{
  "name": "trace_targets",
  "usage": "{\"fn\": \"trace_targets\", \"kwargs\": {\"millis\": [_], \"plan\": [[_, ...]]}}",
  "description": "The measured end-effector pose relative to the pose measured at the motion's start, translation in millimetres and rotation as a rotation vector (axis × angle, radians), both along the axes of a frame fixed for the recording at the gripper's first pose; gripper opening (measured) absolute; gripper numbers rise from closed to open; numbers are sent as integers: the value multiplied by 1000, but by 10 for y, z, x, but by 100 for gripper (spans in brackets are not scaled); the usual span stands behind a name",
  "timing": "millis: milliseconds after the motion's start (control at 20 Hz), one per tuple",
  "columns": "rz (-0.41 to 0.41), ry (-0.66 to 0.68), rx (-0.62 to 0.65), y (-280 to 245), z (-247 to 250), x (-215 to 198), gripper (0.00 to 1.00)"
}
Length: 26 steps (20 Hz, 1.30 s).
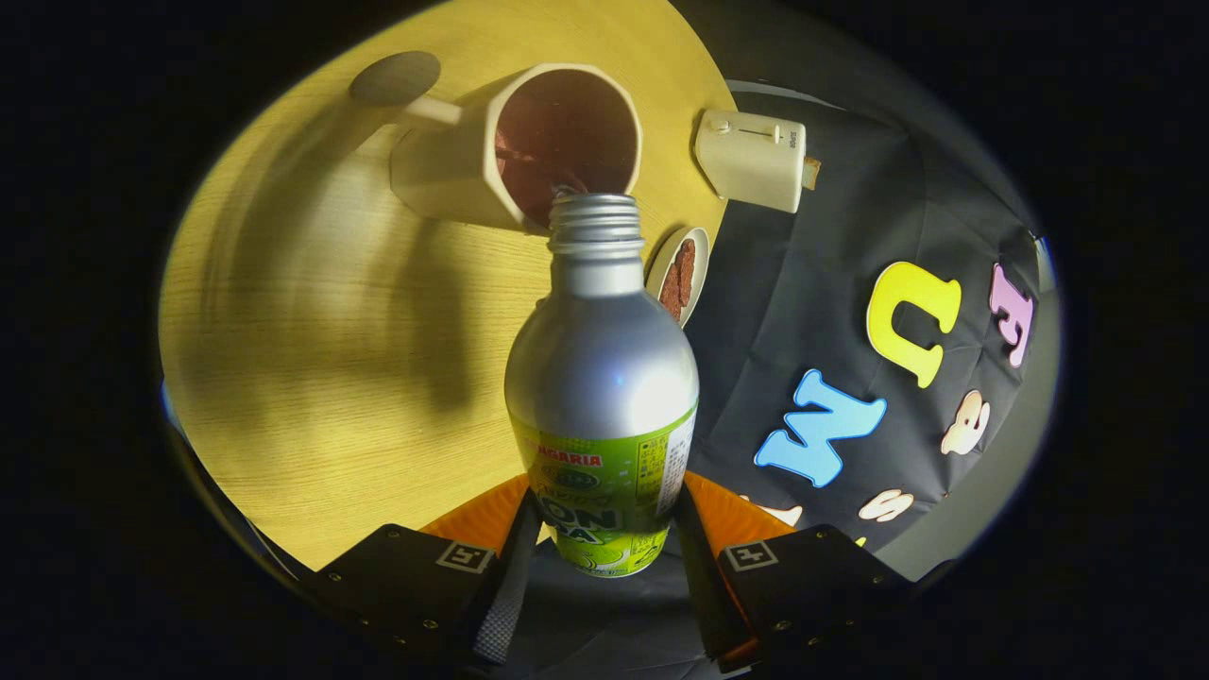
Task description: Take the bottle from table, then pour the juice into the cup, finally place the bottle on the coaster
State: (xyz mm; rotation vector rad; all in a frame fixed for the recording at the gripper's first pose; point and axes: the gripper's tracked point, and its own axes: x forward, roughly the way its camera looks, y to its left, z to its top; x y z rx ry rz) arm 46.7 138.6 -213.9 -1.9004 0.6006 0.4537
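The fingers point(604, 557) pinch the bottle point(602, 378) by its labelled lower body, its long axis running straight ahead to the cup point(515, 146) on the desk point(312, 359), open neck point(595, 222) at the cup's rim, tipped for pouring.

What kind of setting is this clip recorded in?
Probably a staged kitchen-style booth, not a real home: a wooden table holds a cup, a toaster and a small plate, with black cloth behind. The gripper is shut on the bottle.
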Motion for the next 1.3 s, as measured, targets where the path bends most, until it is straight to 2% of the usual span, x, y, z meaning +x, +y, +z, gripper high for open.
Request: {"fn": "trace_targets", "kwargs": {"millis": [800,1300], "plan": [[82,4,-106,141,135,123,73],[95,26,-161,179,182,124,74]]}}
